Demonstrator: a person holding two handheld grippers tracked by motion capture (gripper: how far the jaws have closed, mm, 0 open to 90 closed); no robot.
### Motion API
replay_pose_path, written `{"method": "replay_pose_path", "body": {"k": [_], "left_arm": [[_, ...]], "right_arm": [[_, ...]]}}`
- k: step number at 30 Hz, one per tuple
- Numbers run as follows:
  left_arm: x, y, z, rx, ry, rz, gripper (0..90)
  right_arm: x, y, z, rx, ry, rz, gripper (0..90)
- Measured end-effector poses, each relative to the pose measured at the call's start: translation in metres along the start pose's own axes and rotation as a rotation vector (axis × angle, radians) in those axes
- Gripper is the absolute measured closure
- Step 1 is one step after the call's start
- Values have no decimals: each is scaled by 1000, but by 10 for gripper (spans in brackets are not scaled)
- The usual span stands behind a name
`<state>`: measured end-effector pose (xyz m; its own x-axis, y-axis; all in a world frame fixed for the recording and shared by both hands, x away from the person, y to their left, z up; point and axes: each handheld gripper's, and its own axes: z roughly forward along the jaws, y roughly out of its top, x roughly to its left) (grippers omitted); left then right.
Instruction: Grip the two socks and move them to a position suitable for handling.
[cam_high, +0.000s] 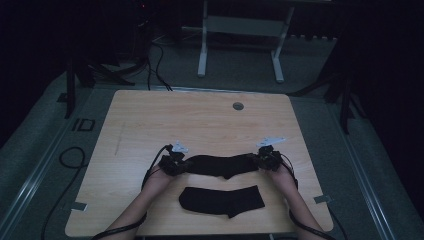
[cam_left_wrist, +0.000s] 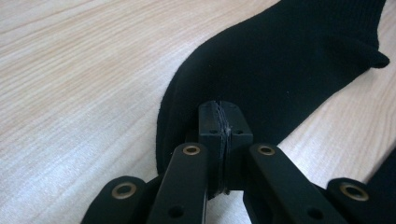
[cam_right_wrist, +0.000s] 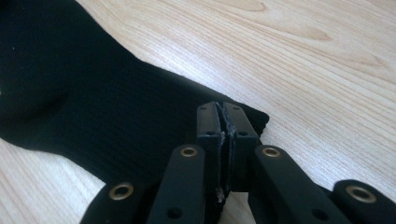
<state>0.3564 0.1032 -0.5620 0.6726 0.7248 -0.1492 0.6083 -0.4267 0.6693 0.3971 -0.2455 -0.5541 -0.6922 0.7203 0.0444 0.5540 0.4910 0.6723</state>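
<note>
Dim light falls on the wooden table (cam_high: 150, 115), where a black sock (cam_high: 222, 165) lies stretched flat between two hands. At its left end the left tongs (cam_high: 176, 164) are pinched tight on the fabric; at its right end the right tongs (cam_high: 265, 159) are clamped on it likewise. Nearer the person, just apart, a second black sock (cam_high: 222, 200) lies flat.

Far sock (cam_left_wrist: 280, 60): toe edge hidden behind the pressed-together jaws in the left gripper view, cuff corner likewise in the right gripper view. Fabric cut off at 12 o'clock. Near sock (cam_left_wrist: 385, 179): sliver only, cut off at 4 o'clock.
</note>
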Motion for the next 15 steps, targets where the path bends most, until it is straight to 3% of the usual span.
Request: {"method": "replay_pose_path", "body": {"k": [4, 6, 7, 9, 11, 13, 15], "left_arm": [[1, -1, -1, 2, -18, -12, 886], [1, -1, -3, -6, -39, -17, 842], [1, -1, -3, -6, -39, -17, 780], [-3, 0, -11, -29, -86, 6, 617], [-8, 1, -24, -66, -100, 11, 528], [-12, 1, -31, -83, -103, 16, 496], [-17, -3, -46, -96, -98, 21, 464]], "right_arm": [[2, 1, 0, 7, 15, 3, 809], [3, 2, -2, 1, 31, 11, 780], [3, 2, -2, 1, 31, 11, 780], [8, 3, -5, -28, 52, 13, 745], [13, 4, -11, -51, 73, 6, 700], [15, 5, -17, -61, 76, 8, 682], [22, 2, -30, -74, 91, 8, 593]]}}
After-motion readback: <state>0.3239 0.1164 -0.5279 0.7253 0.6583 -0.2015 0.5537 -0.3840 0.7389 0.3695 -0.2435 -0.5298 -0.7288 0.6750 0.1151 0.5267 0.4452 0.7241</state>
